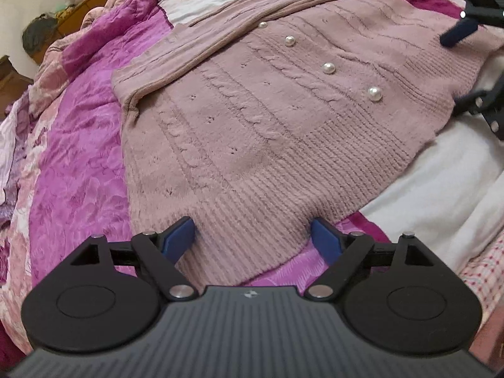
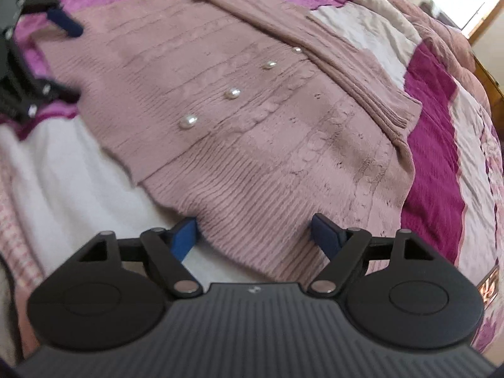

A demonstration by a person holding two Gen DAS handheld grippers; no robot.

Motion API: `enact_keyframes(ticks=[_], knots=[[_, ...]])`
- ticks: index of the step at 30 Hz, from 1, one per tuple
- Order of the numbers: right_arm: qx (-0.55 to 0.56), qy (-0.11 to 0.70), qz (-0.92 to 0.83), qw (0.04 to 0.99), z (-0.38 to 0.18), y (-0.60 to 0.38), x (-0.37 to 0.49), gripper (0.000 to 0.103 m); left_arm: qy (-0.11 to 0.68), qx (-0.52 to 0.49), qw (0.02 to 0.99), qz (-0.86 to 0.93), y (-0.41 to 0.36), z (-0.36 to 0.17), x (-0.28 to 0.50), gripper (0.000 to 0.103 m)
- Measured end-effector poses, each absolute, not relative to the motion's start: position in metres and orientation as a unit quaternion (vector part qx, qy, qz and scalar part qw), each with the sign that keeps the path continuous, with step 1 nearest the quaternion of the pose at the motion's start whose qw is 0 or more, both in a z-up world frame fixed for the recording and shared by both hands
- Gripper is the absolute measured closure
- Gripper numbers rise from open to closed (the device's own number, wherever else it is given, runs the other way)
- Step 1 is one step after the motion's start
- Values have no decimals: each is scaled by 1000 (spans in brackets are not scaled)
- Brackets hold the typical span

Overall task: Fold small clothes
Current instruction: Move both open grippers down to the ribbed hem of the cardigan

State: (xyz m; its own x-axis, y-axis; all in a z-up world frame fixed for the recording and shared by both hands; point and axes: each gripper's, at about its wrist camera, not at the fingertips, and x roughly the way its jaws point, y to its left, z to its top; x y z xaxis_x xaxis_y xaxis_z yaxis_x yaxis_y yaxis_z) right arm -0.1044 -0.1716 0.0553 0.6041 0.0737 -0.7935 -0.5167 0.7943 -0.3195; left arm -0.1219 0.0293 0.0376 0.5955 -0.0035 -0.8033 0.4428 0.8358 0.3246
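Patchwork bedding in magenta, pink and white [image 1: 82,163] covers the bed that serves as work surface, with wooden furniture and clutter in the upper left of the left wrist view and a bright window in the upper right of the right wrist view. Spread flat across the quilt lies a dusty-pink knitted cardigan [image 1: 252,119], filling the centre of both frames, 1 sleeve [image 1: 201,47] folded diagonally over its chest and 4 pearl buttons [image 1: 329,68] running down the front.

At the bottom centre of its own view, the left gripper [image 1: 252,236] has its blue pads wide apart, straddling the ribbed hem [image 1: 261,220] without pressing it. Likewise the right gripper [image 2: 255,236] stands open over the hem at bottom centre of its view, nothing pinched.

Soft, light and limp, the knit would likely sag and stretch if lifted from a single point; the thicker ribbed hem, taken at both corners, looks the firmest hold. Fuzzy yarn should grip the pads well, though the pearl buttons could snag. Underneath, the yielding quilt may bunch up with the cloth.
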Motion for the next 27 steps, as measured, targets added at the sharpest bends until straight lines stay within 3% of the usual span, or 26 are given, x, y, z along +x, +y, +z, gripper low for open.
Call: enact_keyframes(ticks=[16, 25, 27], knots=[[-171, 369, 126, 905, 70, -195, -89, 24, 417, 280, 854, -140, 18, 28, -118, 14], [-181, 379, 120, 900, 66, -195, -98, 24, 391, 248, 880, -108, 25, 25, -116, 13], [-171, 380, 116, 901, 63, -196, -99, 29, 385, 250, 883, -98, 23, 27, -116, 13]])
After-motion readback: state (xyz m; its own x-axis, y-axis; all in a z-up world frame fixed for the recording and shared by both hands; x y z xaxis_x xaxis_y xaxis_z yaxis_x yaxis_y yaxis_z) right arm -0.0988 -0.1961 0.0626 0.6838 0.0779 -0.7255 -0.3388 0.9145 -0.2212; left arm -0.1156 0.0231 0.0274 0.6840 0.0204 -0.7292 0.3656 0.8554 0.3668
